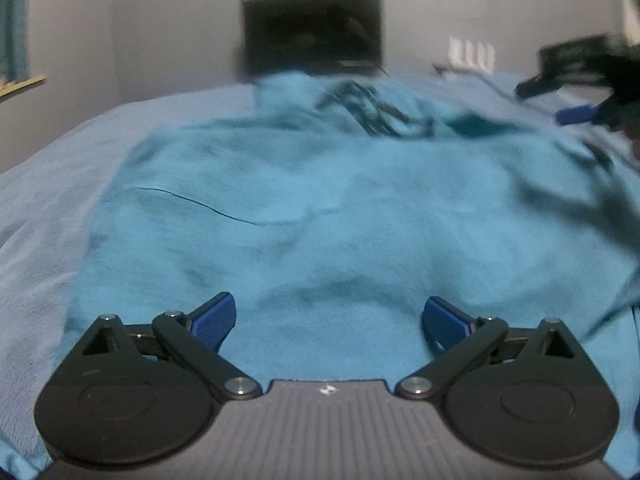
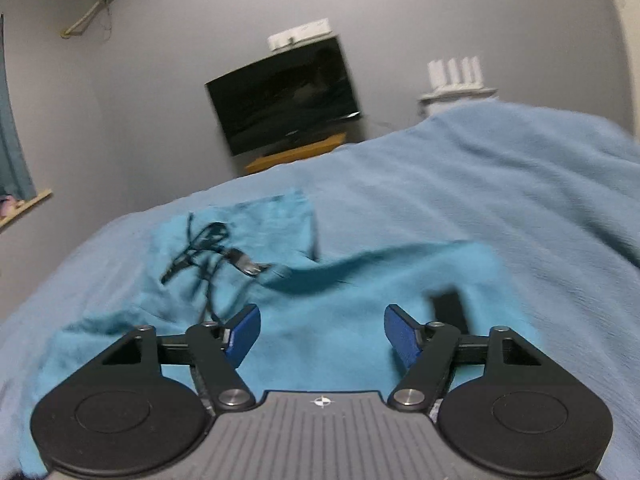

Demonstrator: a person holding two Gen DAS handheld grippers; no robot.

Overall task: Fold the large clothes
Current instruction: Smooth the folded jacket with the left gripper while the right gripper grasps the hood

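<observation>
A: Where's the garment?

B: A turquoise fleece garment (image 1: 304, 208) lies spread over the pale blue bed cover (image 1: 52, 200), filling the middle of the left wrist view. In the right wrist view the same garment (image 2: 340, 320) sits in the lower centre, with one corner flap reaching toward the right of the frame.

A: Anything on it?

B: Dark drawstrings (image 2: 204, 248) lie tangled on its upper left part in the right wrist view; in the left wrist view they (image 1: 372, 108) show blurred near the top centre.

A: And the claws?

B: The left claw (image 1: 328, 320) has its blue pads wide apart, nothing between them, low over the fleece. The right claw (image 2: 322, 332) also stands apart, empty, above the garment. It also shows, blurred, at the upper right edge of the left wrist view (image 1: 560, 100).

A: Background?

B: A dark television (image 2: 284, 100) hangs on the grey wall, above a wooden shelf (image 2: 296, 152). A white device with upright antennas (image 2: 456, 76) sits to the right of it.
</observation>
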